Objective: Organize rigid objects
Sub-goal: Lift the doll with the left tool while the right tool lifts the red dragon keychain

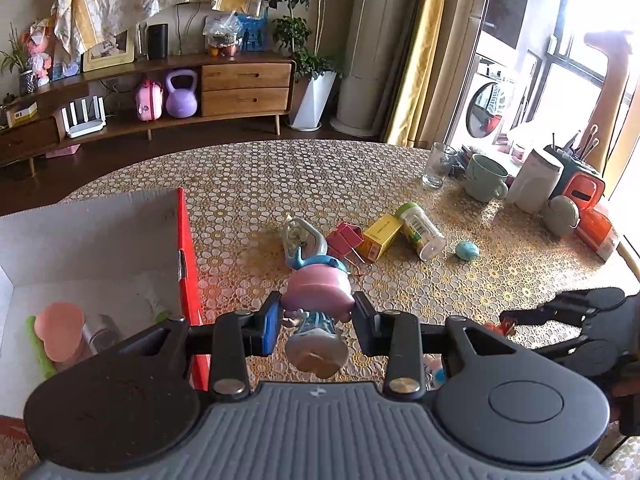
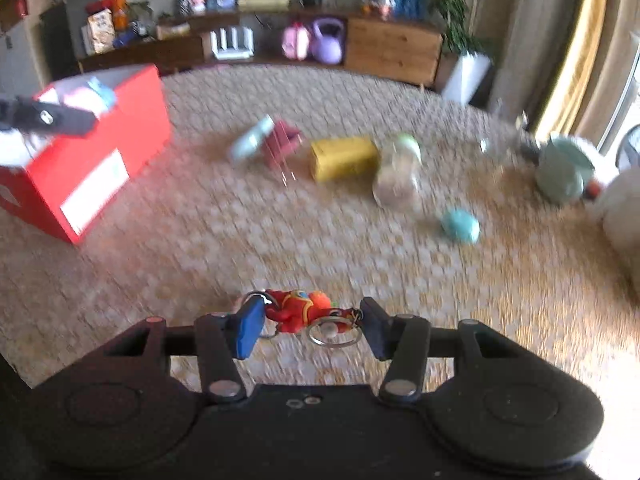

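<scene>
While a few things already lie inside the red box (image 1: 188,248) at the worktop's (image 1: 280,184) left edge, among them a pink paddle-shaped piece (image 1: 60,332) and a green stick (image 1: 40,350), most of the sorting looks unfinished. The left tool (image 1: 316,320) is clenched on a pink-and-blue figurine (image 1: 318,304), held off the worktop just beside the box's wall. The right tool (image 2: 310,326) brackets a red keychain toy (image 2: 300,310) near the worktop's near edge; blur hides whether its pads press. Left out near the middle: a pink clip-like piece (image 1: 344,238), a yellow carton (image 1: 380,236), a green-capped jar (image 1: 420,226) and a blue egg-shaped thing (image 1: 467,250). The jar shows a barcode; no writing is legible.
</scene>
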The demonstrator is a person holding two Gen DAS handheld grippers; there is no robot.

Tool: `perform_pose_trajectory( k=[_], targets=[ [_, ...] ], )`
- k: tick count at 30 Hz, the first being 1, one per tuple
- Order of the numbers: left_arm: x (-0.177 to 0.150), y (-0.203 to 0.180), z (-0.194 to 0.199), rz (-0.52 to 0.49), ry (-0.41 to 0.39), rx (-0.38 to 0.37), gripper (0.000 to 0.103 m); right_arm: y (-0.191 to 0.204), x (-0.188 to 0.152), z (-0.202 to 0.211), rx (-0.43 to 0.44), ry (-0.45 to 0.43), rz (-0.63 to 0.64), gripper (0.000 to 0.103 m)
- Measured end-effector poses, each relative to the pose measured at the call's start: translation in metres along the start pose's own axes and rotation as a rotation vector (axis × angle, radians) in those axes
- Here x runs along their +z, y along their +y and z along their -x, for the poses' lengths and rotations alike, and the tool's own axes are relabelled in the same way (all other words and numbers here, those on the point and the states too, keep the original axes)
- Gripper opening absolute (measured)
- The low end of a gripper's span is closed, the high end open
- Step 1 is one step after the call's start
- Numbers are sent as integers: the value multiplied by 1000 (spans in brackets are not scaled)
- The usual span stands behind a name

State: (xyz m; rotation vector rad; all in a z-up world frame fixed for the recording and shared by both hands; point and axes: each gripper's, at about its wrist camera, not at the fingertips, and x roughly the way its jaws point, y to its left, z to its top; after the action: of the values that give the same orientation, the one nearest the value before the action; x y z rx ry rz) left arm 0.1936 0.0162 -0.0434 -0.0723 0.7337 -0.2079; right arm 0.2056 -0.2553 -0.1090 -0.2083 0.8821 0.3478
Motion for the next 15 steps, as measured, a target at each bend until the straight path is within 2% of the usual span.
perform_pose_trajectory(
  k=[8, 9, 10, 12, 15],
  targets=[
    [-4, -6, -3, 3, 10, -10, 37, -1, -29, -3, -8, 22, -29, 53],
    [-4, -7, -3, 1, 11, -11, 37, -2, -31, -2, 5, 20, -28, 58],
    [-4, -8, -3, 0, 12, -12, 37, -3, -32, 2, 25, 16, -21, 67],
    [-5, -9, -2, -2, 11, -15, 37, -4, -34, 10, 46, 8, 15, 74],
    [-4, -11, -1, -6, 9, -17, 37, -7, -36, 15, 54, 14, 78, 73]
  ],
)
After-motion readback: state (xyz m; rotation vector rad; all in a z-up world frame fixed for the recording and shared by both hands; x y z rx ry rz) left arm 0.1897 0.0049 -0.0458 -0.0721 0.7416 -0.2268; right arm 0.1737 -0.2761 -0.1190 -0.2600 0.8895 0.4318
